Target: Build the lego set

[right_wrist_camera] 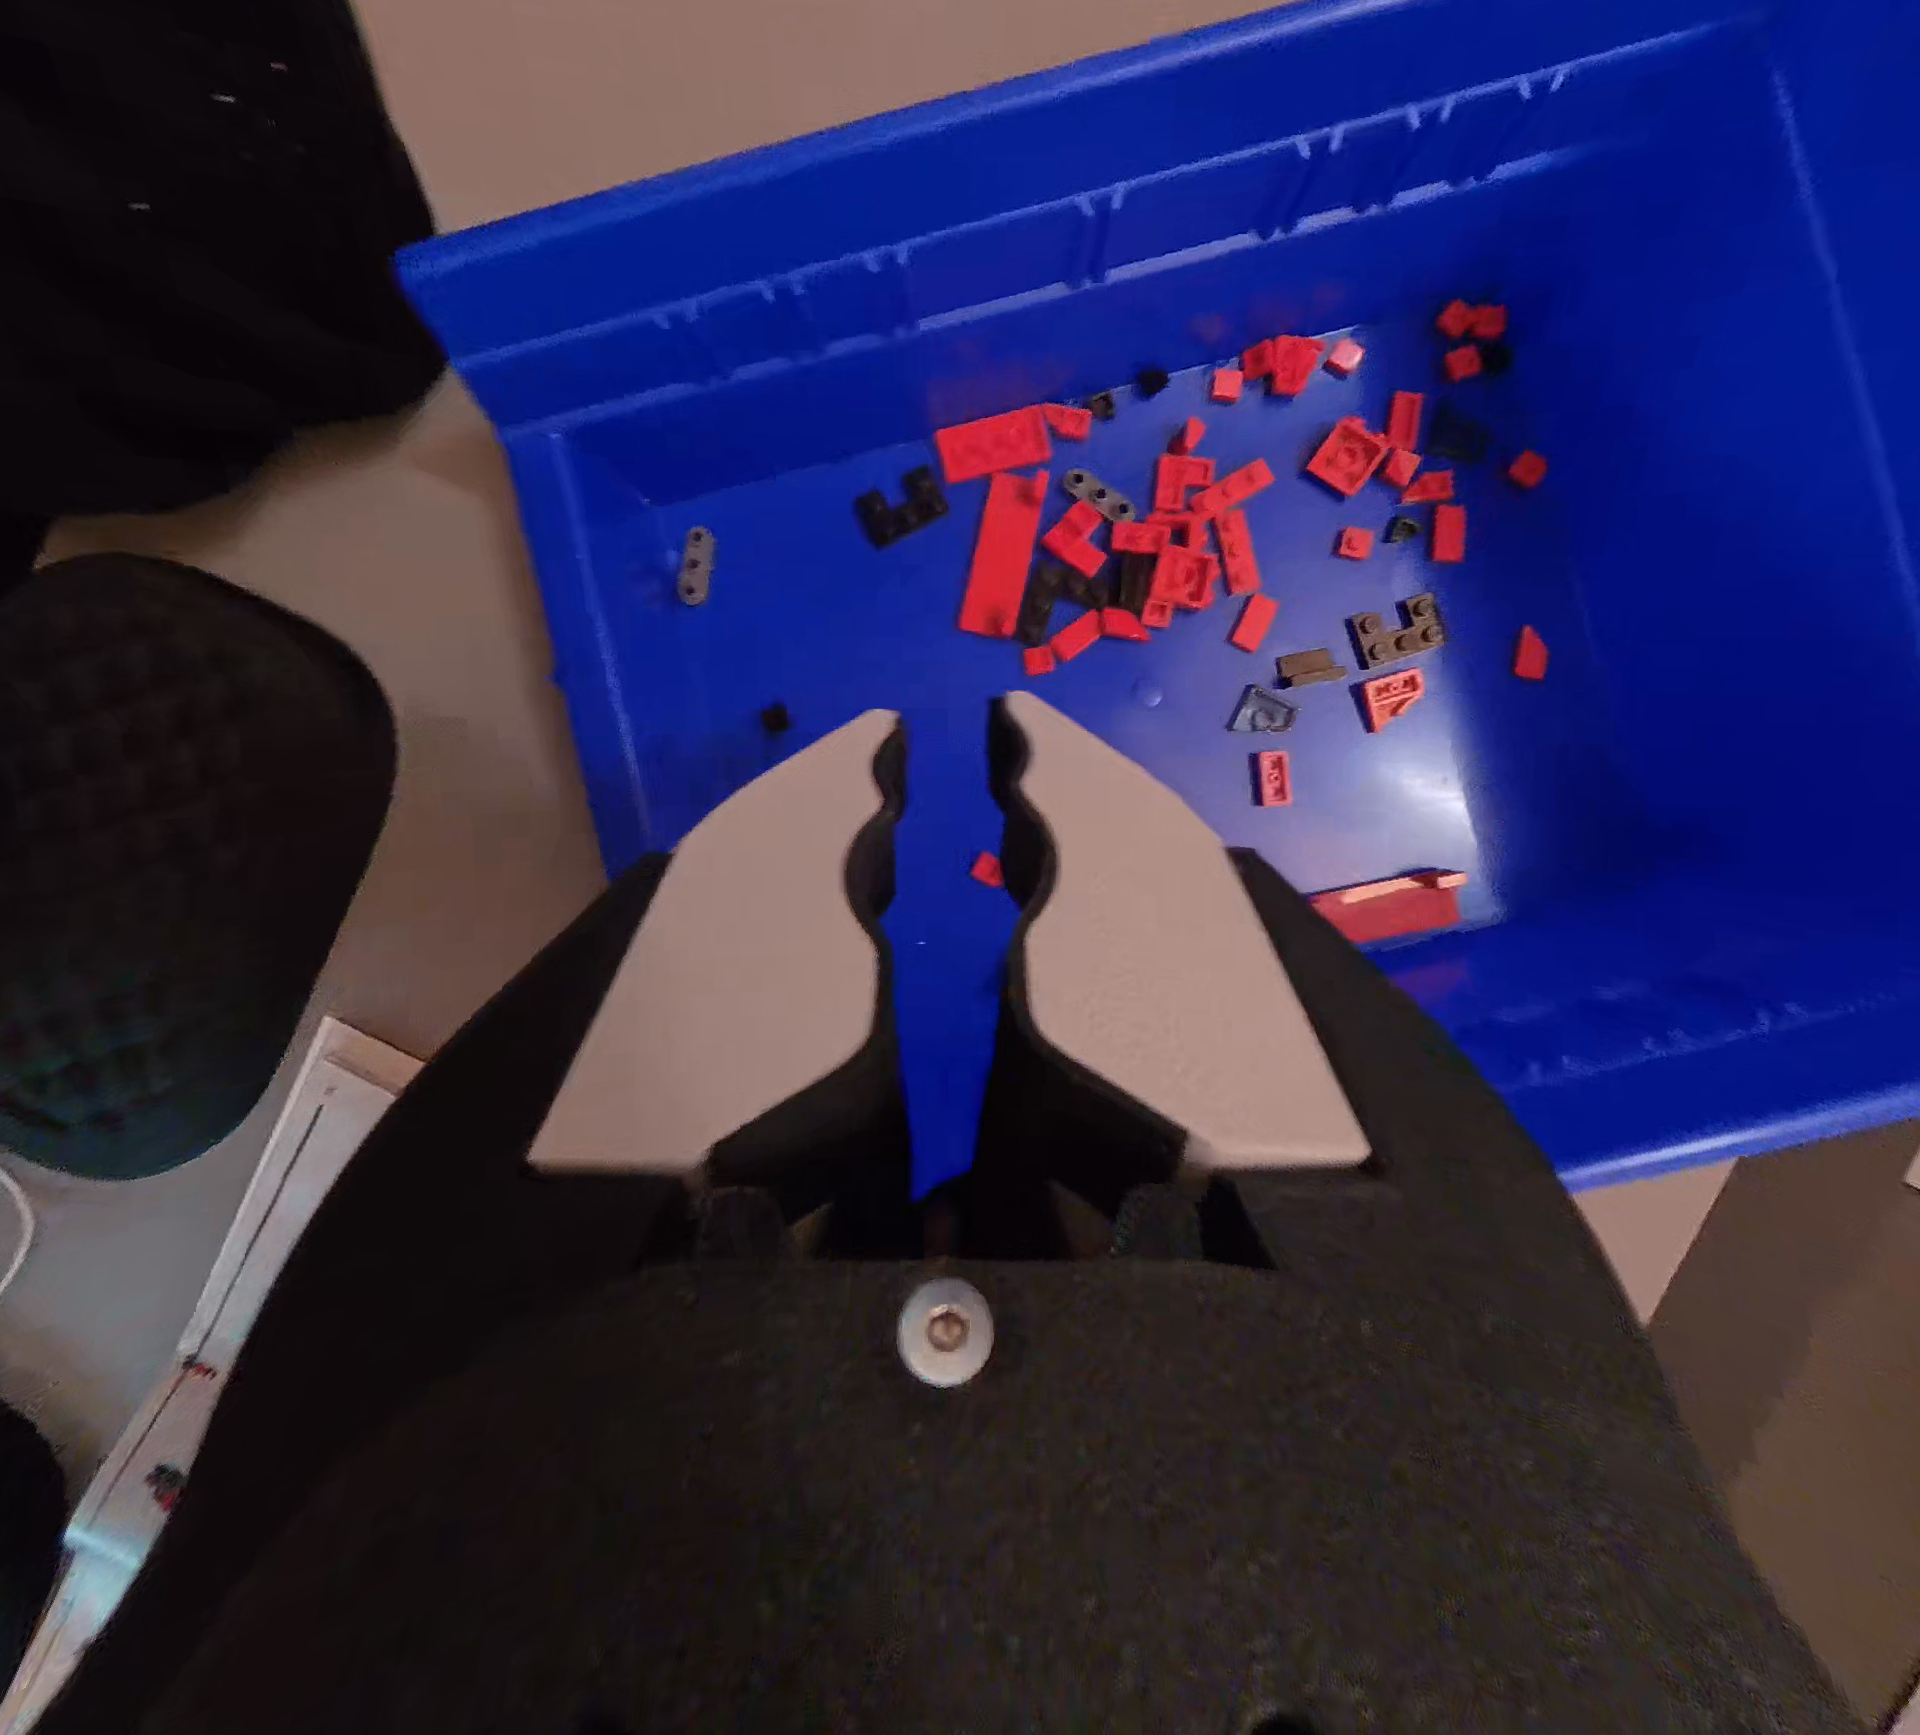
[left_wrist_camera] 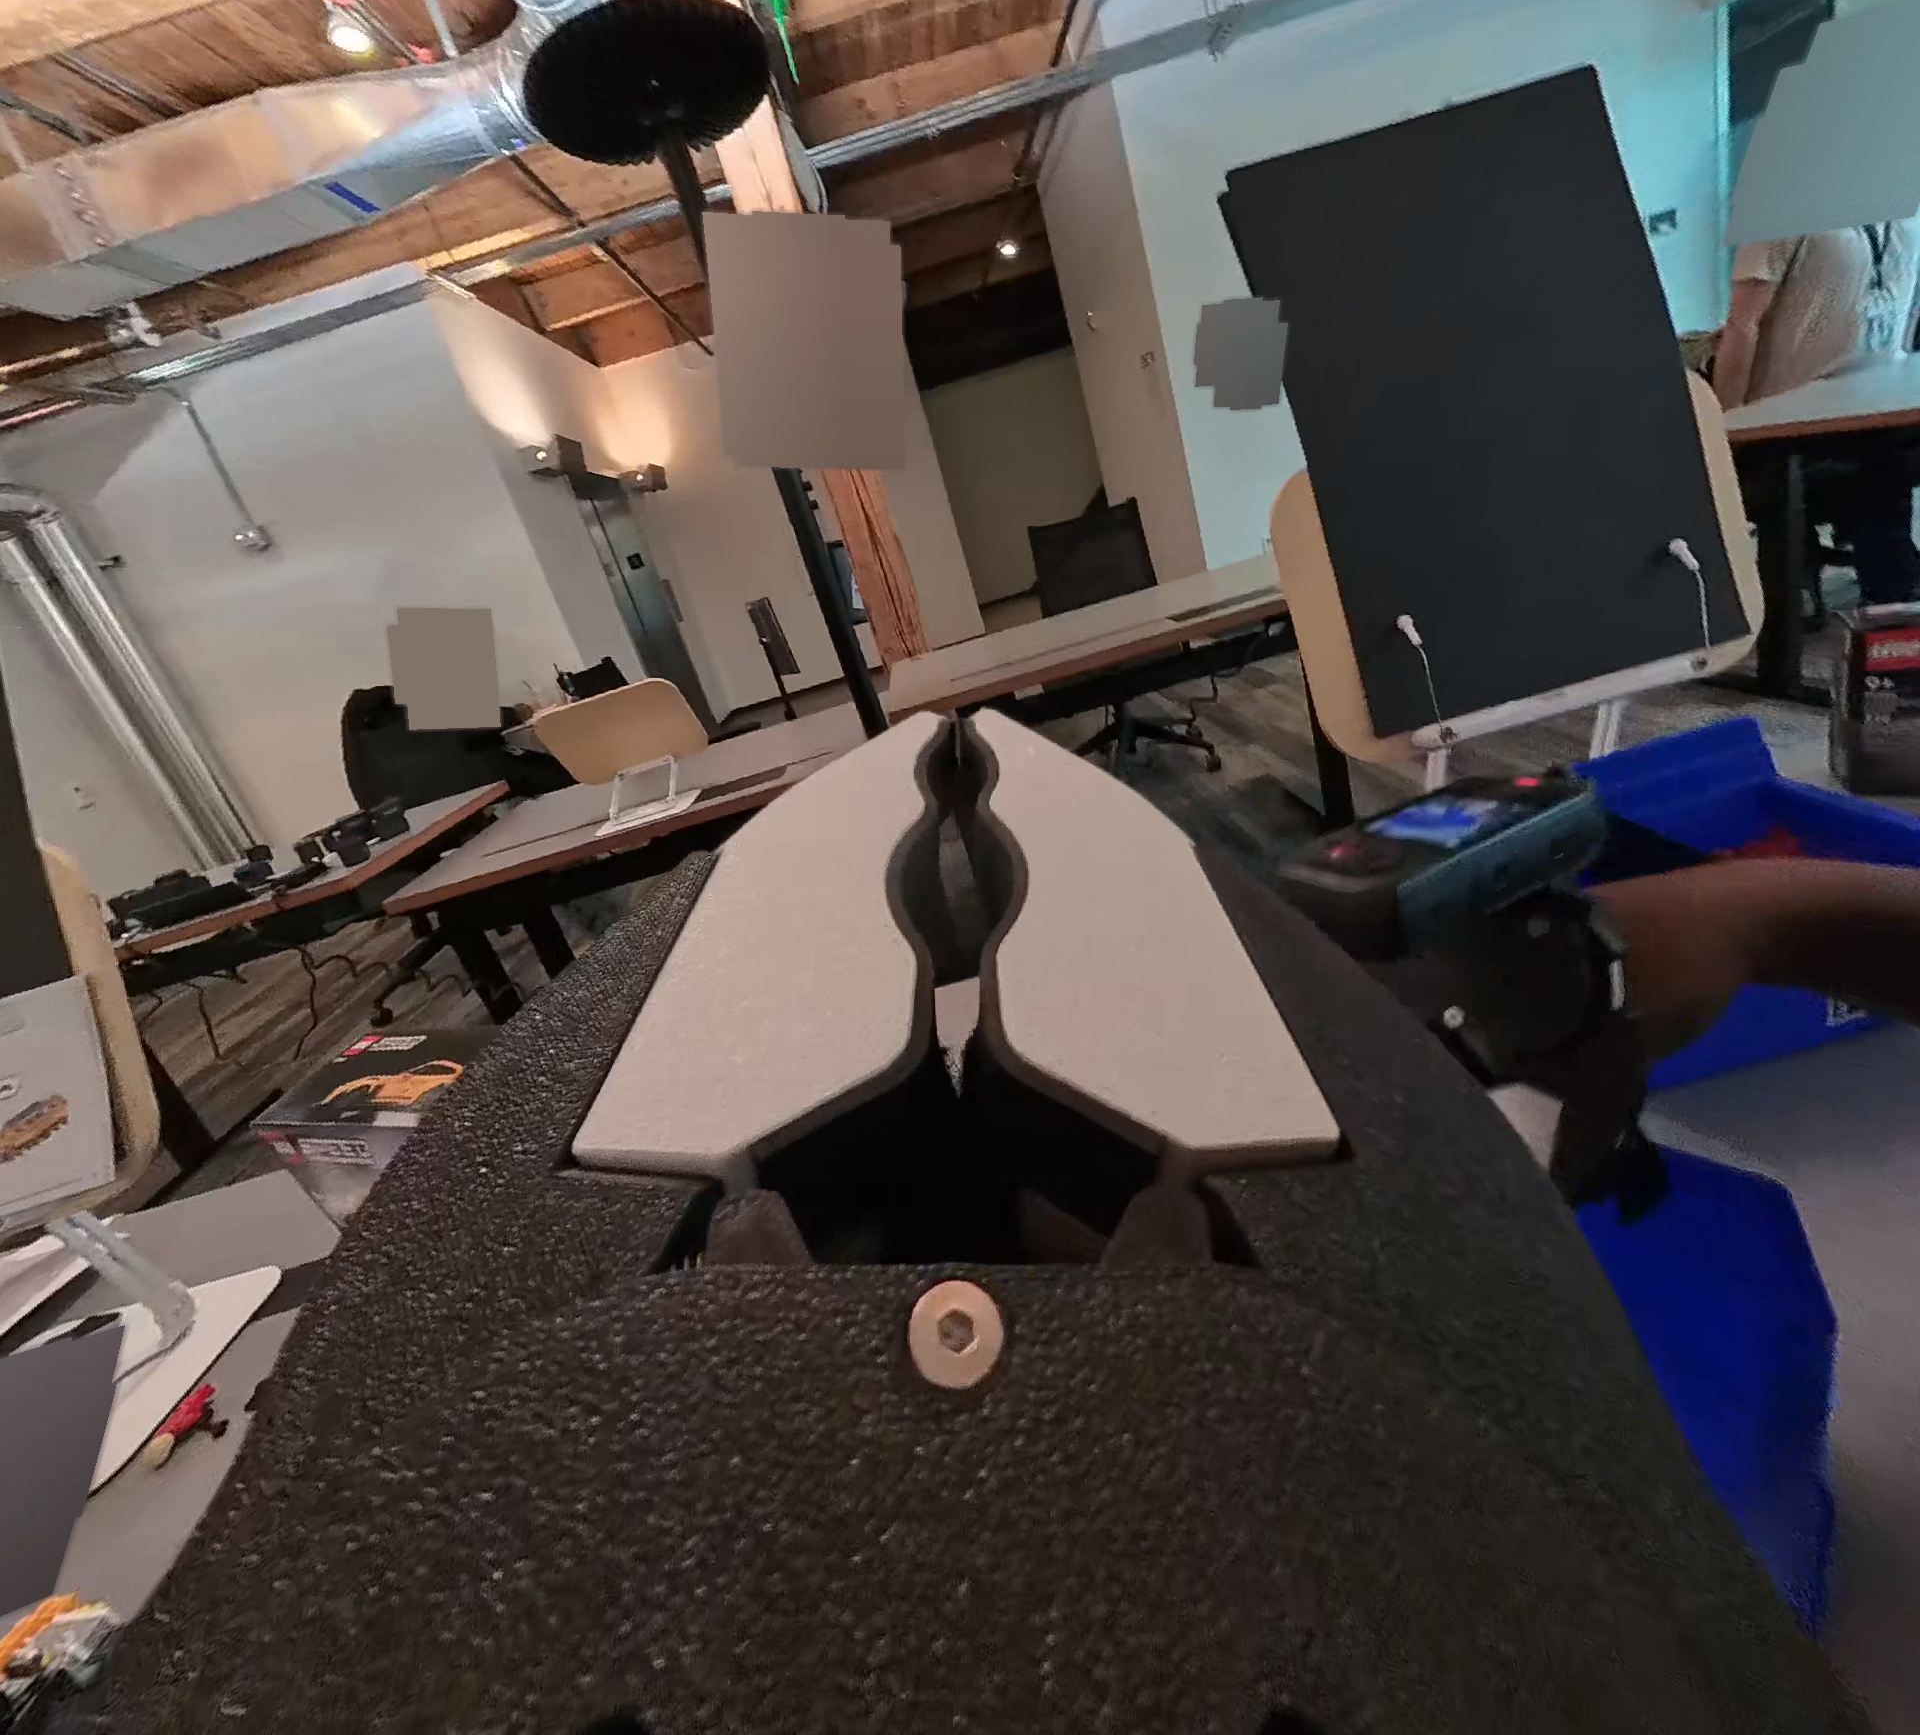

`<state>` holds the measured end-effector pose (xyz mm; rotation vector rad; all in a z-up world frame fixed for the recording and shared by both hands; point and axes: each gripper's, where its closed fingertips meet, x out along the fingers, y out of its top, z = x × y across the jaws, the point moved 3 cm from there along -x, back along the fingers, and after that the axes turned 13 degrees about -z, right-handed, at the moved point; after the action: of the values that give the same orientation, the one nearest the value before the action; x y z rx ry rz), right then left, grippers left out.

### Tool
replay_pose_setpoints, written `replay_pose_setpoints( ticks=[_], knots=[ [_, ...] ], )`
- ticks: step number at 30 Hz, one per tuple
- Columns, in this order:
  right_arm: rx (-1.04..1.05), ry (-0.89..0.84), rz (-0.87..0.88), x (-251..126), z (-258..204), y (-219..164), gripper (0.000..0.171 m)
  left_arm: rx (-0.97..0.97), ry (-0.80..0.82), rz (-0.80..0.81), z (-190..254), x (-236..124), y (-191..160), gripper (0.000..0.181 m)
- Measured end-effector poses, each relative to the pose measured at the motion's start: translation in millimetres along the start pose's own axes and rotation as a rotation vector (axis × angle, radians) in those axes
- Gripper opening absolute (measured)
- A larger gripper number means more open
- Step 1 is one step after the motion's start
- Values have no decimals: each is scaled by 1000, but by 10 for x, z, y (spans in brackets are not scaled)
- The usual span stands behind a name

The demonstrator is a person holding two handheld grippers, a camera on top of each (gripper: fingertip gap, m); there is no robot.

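A blue bin (right_wrist_camera: 1039, 251) holds several loose red and black lego pieces (right_wrist_camera: 1143, 532), among them a long red plate (right_wrist_camera: 1003, 553) and a black L-shaped plate (right_wrist_camera: 899, 506). My right gripper (right_wrist_camera: 948, 711) is open a little, empty, and hangs over the bin's near left corner, short of the pile. My left gripper (left_wrist_camera: 952, 731) is shut with nothing seen between its fingers, raised and pointing out into the room. In the left wrist view the right gripper (left_wrist_camera: 1455, 864), held by a hand, reaches over the blue bin (left_wrist_camera: 1714, 802).
A partly built lego model (left_wrist_camera: 52, 1644) and a small red piece (left_wrist_camera: 192, 1415) lie at the lower left. A lego box (left_wrist_camera: 364, 1114) stands behind. A black board on a stand (left_wrist_camera: 1486, 438) is behind the bin. Dark objects (right_wrist_camera: 156, 854) sit left of the bin.
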<state>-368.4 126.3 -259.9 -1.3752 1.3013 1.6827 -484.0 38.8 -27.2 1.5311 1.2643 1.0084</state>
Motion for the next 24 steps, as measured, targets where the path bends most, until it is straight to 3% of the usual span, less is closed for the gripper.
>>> replay_pose_setpoints(
  ticks=[2,9,11,16,19,24],
  knots=[
    [-2,-8,-43,87,105,45,32,-5,-3,0,0,3,1,2],
    [28,12,-82,325,371,206,32,47,-29,-15,137,44,28,6],
    [-11,61,-93,379,342,246,0,60,-41,-15,174,54,37,6],
    [-57,25,-178,528,384,299,7,56,-41,-23,163,78,21,8],
    [-95,79,-190,626,333,323,0,57,-41,-21,157,75,19,8],
    [-210,92,-299,894,335,293,21,65,-47,-12,172,57,29,9]
  ],
)
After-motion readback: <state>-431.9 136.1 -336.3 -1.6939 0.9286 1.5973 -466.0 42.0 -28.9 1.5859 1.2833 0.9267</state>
